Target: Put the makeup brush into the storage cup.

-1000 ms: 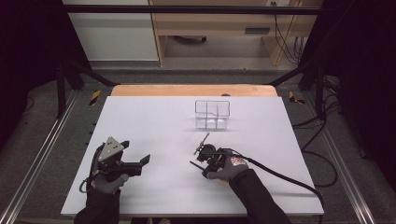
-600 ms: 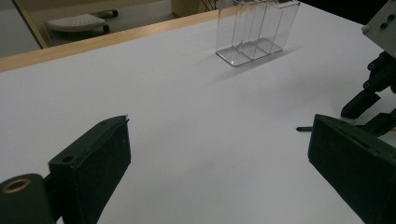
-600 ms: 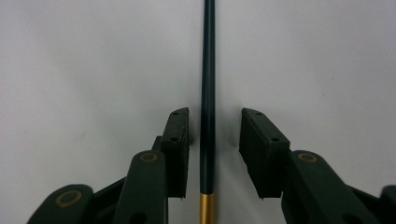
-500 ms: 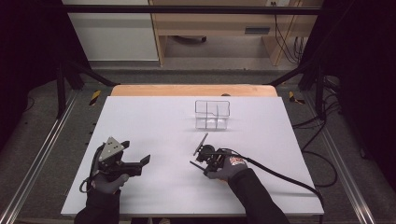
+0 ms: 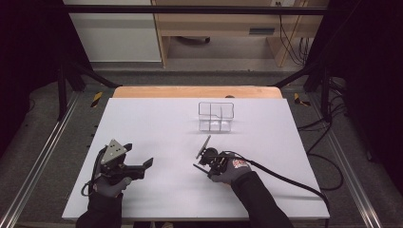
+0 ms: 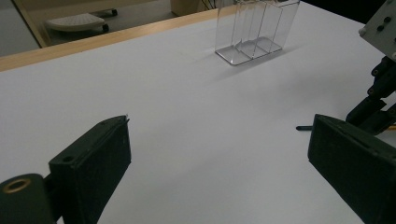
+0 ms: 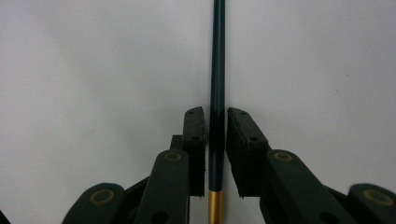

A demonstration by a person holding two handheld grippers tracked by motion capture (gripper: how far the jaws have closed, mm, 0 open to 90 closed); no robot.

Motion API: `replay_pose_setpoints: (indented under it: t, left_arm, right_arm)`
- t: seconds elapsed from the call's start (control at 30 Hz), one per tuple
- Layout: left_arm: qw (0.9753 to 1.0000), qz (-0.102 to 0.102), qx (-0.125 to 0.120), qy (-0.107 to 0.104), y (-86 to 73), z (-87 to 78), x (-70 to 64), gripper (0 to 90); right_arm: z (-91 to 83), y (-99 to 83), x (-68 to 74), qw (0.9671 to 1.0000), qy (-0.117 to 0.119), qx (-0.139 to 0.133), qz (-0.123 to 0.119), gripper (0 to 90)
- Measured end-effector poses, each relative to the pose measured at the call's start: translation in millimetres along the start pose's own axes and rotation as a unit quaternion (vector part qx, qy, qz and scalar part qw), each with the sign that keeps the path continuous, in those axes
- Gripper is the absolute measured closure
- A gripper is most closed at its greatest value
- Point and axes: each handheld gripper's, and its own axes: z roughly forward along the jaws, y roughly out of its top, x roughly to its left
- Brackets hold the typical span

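Note:
A thin dark teal pen (image 7: pixel 217 56) with a gold band lies on the white table (image 5: pixel 157 118). My right gripper (image 7: pixel 215 113) is shut on its shaft, and most of the pen runs out ahead of the jaws. From above, the right gripper (image 5: pixel 203 162) sits low at the table's middle front in a gloved hand. The pen's dark tip (image 6: pixel 302 127) pokes out beside it in the left gripper view. My left gripper (image 5: pixel 145 166) rests at the front left, open with nothing between its jaws (image 6: pixel 219 135), which point toward the right gripper.
A clear plastic box (image 5: pixel 216 116) with dividers stands upright behind the middle of the table, also seen as the clear box (image 6: pixel 254 28) from the left gripper. A black cable (image 5: pixel 285 178) trails off to the right. A wooden strip (image 5: pixel 190 91) edges the far side.

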Motion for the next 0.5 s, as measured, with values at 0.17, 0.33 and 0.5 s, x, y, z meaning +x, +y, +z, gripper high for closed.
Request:
replay_pose_setpoints:
  t: [0.17, 0.33, 0.5]
  left_arm:
    - [1.0, 0.0, 0.001, 0.0, -0.1, 0.1, 0.2, 5.3]
    - [1.0, 0.001, 0.001, 0.0, -0.1, 0.4, -0.1, 5.3]
    - [1.0, 0.001, 0.002, -0.001, -0.1, 0.2, 0.0, 5.3]
  right_arm:
    - [0.4, 2.2, -1.5, 1.0, 0.002, 0.01, -0.001, 82.2]
    - [0.6, 4.1, -3.5, 0.9998, 0.008, 0.016, 0.003, 83.5]
    - [0.7, 5.7, -4.0, 0.9997, 0.009, 0.021, 0.0, 83.8]
